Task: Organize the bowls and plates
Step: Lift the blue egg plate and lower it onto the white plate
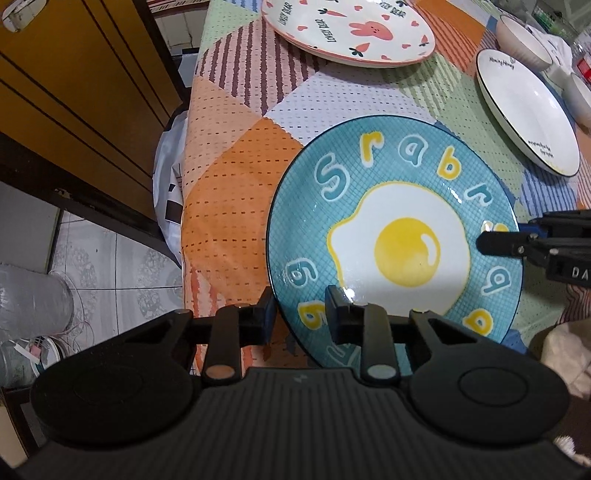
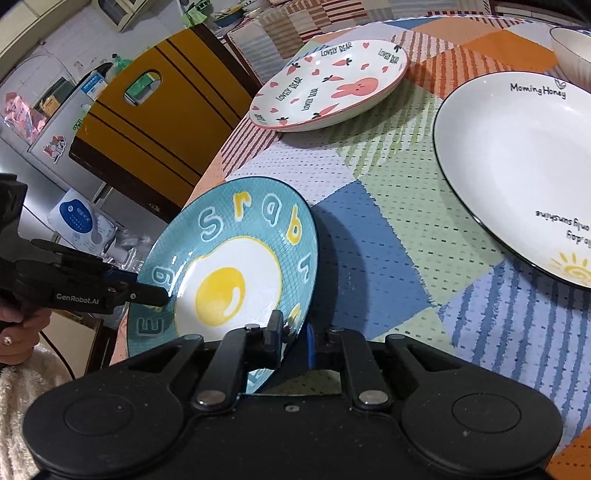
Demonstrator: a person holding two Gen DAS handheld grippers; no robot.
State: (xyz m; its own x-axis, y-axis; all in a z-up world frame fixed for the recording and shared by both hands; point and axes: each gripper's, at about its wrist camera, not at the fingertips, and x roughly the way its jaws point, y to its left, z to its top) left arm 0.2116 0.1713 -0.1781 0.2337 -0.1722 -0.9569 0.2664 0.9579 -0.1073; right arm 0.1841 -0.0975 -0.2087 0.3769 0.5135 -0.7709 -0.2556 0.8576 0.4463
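A blue plate with a fried-egg picture point(image 1: 399, 236) is held tilted above the patchwork tablecloth point(image 1: 229, 184). My left gripper point(image 1: 301, 314) is shut on its near rim, one finger above and one below. My right gripper point(image 2: 293, 338) is shut on the opposite rim of the same plate point(image 2: 229, 266). The right gripper shows in the left wrist view point(image 1: 491, 243), and the left gripper shows in the right wrist view point(image 2: 155, 295). A pink bunny plate point(image 1: 347, 29) and a white black-rimmed plate point(image 1: 528, 110) lie flat further back.
White bowls point(image 1: 524, 40) stand at the far right, one also in the right wrist view point(image 2: 572, 51). The table's left edge drops to a tiled floor point(image 1: 103, 266) beside a yellow cabinet point(image 1: 74, 92). A white cloth point(image 1: 565, 354) lies at the near right.
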